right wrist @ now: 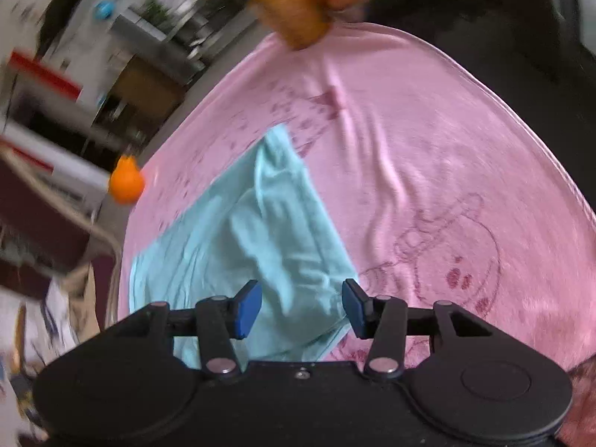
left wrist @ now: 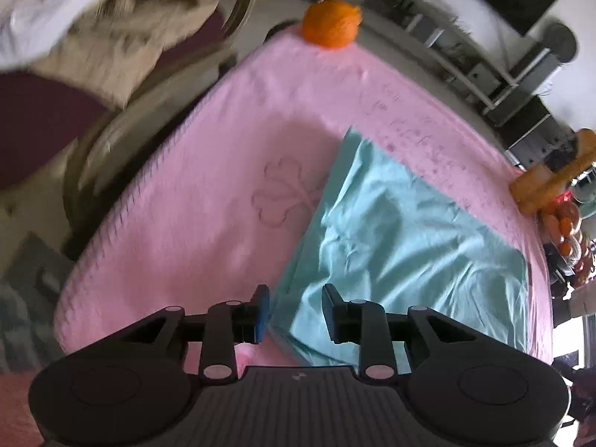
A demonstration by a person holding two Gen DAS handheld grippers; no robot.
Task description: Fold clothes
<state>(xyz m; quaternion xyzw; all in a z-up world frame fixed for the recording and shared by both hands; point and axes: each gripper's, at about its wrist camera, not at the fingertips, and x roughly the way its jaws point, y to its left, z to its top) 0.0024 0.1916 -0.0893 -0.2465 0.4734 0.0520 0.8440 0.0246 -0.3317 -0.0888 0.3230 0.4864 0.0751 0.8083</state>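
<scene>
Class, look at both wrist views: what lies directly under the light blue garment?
The light blue garment lies on a pink printed cloth, visible all around it. Whatever that pink cloth covers, and the print beneath the garment, is hidden.

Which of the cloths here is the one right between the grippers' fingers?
The light blue cloth, lying rumpled on the pink printed blanket. The beige and white clothes are heaped far off, beyond the blanket's edge.

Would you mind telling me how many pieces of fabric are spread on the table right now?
2. A pink towel covers the tabletop, and a light blue garment lies on its near side, between the open left gripper and right gripper. More clothes are heaped off the table.
</scene>
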